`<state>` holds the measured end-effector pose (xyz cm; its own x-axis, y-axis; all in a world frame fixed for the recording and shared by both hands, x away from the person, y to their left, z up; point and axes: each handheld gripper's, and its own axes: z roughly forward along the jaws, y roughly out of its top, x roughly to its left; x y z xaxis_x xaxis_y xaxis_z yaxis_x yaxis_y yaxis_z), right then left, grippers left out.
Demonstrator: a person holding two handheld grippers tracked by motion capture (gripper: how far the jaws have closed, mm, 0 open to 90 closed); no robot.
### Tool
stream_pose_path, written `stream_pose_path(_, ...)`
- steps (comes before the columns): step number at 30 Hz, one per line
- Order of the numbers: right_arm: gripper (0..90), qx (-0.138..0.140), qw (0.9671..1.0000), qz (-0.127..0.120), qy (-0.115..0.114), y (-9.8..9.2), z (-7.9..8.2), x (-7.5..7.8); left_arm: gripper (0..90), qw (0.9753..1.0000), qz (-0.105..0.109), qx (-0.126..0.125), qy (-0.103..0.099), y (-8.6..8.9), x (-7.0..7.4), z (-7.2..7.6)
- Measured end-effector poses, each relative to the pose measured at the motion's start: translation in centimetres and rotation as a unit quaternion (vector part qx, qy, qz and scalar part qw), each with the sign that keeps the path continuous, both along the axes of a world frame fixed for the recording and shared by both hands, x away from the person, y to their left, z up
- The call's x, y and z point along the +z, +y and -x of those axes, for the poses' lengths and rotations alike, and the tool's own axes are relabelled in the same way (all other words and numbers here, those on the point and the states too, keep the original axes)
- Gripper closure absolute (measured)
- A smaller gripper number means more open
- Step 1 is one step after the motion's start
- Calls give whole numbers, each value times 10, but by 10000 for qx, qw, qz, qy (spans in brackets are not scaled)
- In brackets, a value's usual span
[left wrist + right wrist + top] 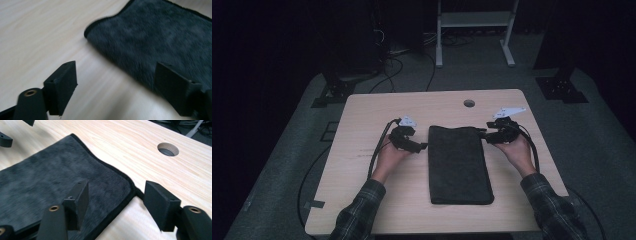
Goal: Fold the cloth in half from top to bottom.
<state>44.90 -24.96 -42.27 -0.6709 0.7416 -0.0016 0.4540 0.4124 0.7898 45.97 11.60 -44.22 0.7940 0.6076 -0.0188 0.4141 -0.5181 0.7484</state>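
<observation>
Room: dark, with grey carpet, cables and a white frame beyond the far edge of the light wooden table (pixel 362 200).
Towel: a dark grey folded towel (pixel 459 162) lies flat on the table, lengthwise between the two tongs, its far end level with them.
Left tongs: the left tongs (pixel 421 146) sit just beside the towel's left edge, jaws spread wide and holding nothing; in the left gripper view (pixel 115 87) one jaw is over bare wood and the other over the towel's (pixel 160 37) edge.
Right tongs: the right tongs (pixel 486 137) are at the towel's far right corner, jaws apart and empty; in the right gripper view (pixel 116 205) the corner of the towel (pixel 50 182) lies between the jaws, one jaw over the cloth, the other over wood.
Cable hole: a round hole (pixel 168 149) in the table, beyond the right tongs.
Hands: plaid sleeves (pixel 359 210) reach in from the near edge.
</observation>
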Motion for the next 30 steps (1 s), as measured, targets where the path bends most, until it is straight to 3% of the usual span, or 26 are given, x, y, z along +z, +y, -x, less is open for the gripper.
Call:
stream_pose_path(5,340,-72,9999,34,99,4,-22,-7,219,10000,-28,39,-31,-12,0,-20)
stream_pose_path(9,340,-180,9998,-17,-9,5,-34,-18,233,9999,46,149,-13,-18,-3,-35)
stream_pose_path(15,320,-190,9997,29,128,9,-45,-38,233,9998,15,148,93,-28,-10,-53)
stream_pose_path(17,301,-190,9994,74,267,11,-50,-44,234,9998,-37,132,131,-32,-15,-57)
stream_pose_path(24,303,-110,9989,272,374,21,-58,-48,261,9996,-133,82,229,-38,-25,-60)
stream_pose_path(30,372,-12,9981,106,614,18,-59,-54,365,9994,-164,-67,304,-40,-29,-60)
